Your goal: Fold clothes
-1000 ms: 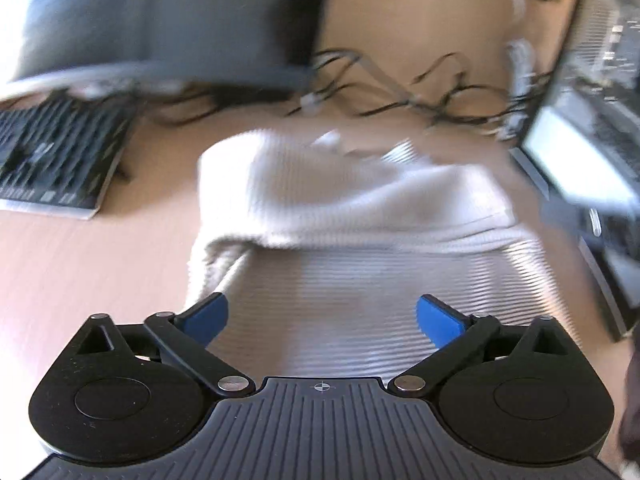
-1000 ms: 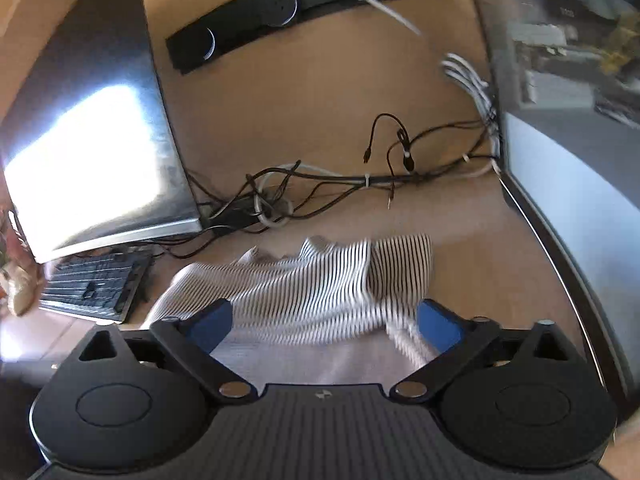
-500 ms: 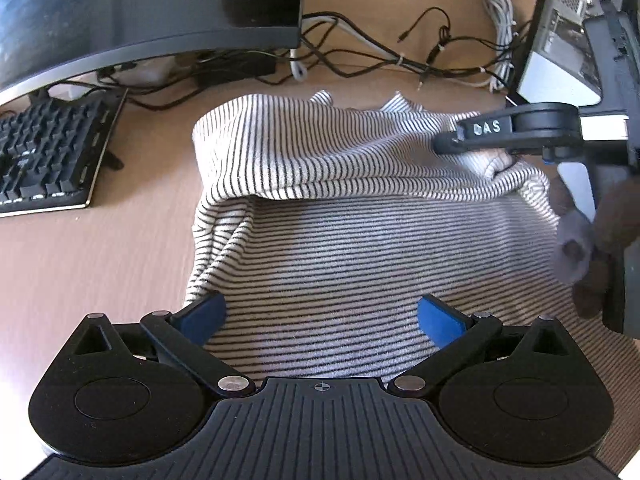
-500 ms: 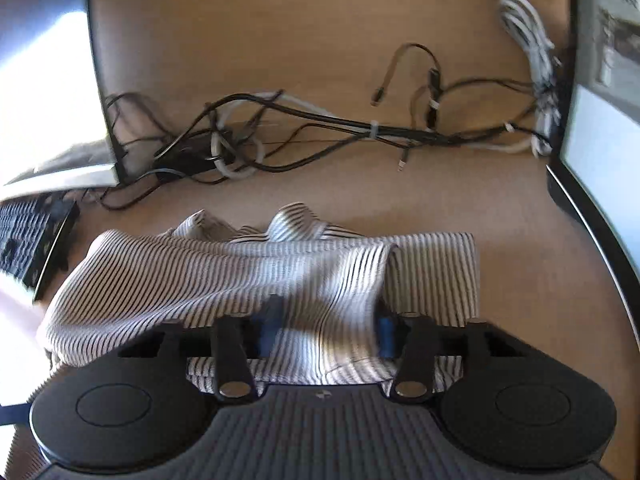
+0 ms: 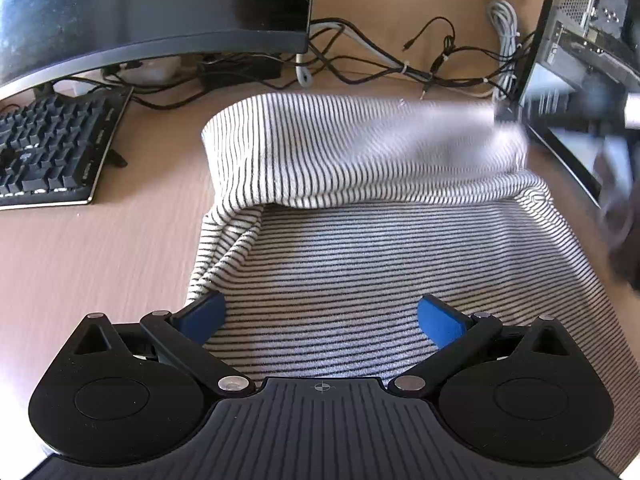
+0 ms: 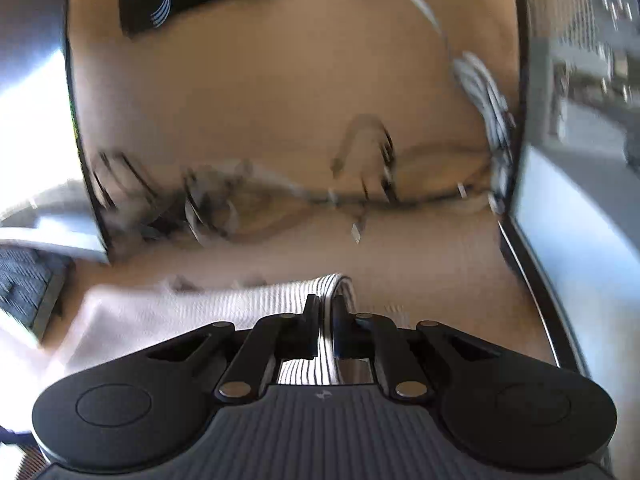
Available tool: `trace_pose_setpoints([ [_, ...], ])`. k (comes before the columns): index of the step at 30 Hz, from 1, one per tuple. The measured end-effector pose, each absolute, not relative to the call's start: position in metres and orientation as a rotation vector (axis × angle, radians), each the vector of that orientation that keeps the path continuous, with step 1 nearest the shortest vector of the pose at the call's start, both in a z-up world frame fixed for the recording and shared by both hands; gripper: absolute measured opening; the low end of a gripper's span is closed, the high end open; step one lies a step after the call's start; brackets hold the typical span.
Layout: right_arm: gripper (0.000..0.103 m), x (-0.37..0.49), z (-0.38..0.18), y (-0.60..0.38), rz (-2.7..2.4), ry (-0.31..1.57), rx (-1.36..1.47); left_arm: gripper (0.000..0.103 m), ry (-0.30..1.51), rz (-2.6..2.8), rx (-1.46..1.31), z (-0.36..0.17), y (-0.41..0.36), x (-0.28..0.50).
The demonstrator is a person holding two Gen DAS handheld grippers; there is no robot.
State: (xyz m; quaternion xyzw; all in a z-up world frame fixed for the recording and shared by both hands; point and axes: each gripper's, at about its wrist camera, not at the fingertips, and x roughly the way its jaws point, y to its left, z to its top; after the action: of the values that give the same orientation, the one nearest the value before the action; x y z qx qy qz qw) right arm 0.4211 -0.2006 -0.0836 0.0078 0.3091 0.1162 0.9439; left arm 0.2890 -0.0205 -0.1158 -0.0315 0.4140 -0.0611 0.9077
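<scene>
On the wooden desk (image 5: 80,248), between a curved monitor (image 5: 152,12) at the back left and a computer case (image 5: 588,40) at the right, lies the striped shirt (image 5: 360,272). Its near part is spread flat on the desk surface; its far part is folded over toward the viewer, forming a raised roll across the width of the garment. The right end of that roll is blurred in the left wrist view.

Keyboard (image 5: 48,152) — black, placed left of the shirt, apart from it, below the monitor edge.

Cables (image 5: 400,64) — a tangle of black and white leads along the back of the desk, behind the shirt.

Left gripper (image 5: 320,316) — positioned over the near flat part of the shirt, blue pads (image 5: 202,316) spread wide apart, nothing held between them.

Right gripper (image 6: 326,312) — fingers drawn nearly together, clamping a fold of the striped fabric at the right end of the roll; striped cloth shows between the fingers and passes back beneath them.
</scene>
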Motion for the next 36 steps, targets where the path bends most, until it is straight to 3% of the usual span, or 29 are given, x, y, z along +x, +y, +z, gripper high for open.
trace_pose_setpoints([
  [4,0.006,0.415,-0.114,-0.208,0.207,0.645,-0.034,0.103,0.854,-0.156,-0.084,-0.114,-0.012,0.293],
  [10,0.009,0.415,-0.096,-0.222,0.184,0.649,0.041,0.103,0.87,-0.18,-0.08,-0.113,-0.003,0.301],
  [12,0.027,0.415,-0.09,-0.233,0.215,0.643,0.137,0.103,0.864,-0.17,-0.069,-0.114,-0.006,0.3],
  [15,0.045,0.417,-0.091,-0.238,0.243,0.631,0.224,0.103,0.853,-0.144,-0.033,-0.117,-0.014,0.299],
  [17,0.051,0.423,-0.1,-0.232,0.249,0.654,0.218,0.103,0.846,-0.128,-0.004,-0.119,-0.019,0.297],
  [25,0.051,0.422,-0.099,-0.209,0.327,0.664,0.181,0.103,0.817,-0.09,0.045,-0.123,-0.03,0.292],
  [31,0.051,0.404,-0.084,-0.233,0.199,0.565,0.191,0.103,0.842,-0.126,0.077,-0.114,-0.033,0.297],
  [36,0.066,0.411,-0.089,-0.239,0.349,0.66,0.238,0.103,0.639,-0.243,0.293,-0.082,-0.067,0.29],
])
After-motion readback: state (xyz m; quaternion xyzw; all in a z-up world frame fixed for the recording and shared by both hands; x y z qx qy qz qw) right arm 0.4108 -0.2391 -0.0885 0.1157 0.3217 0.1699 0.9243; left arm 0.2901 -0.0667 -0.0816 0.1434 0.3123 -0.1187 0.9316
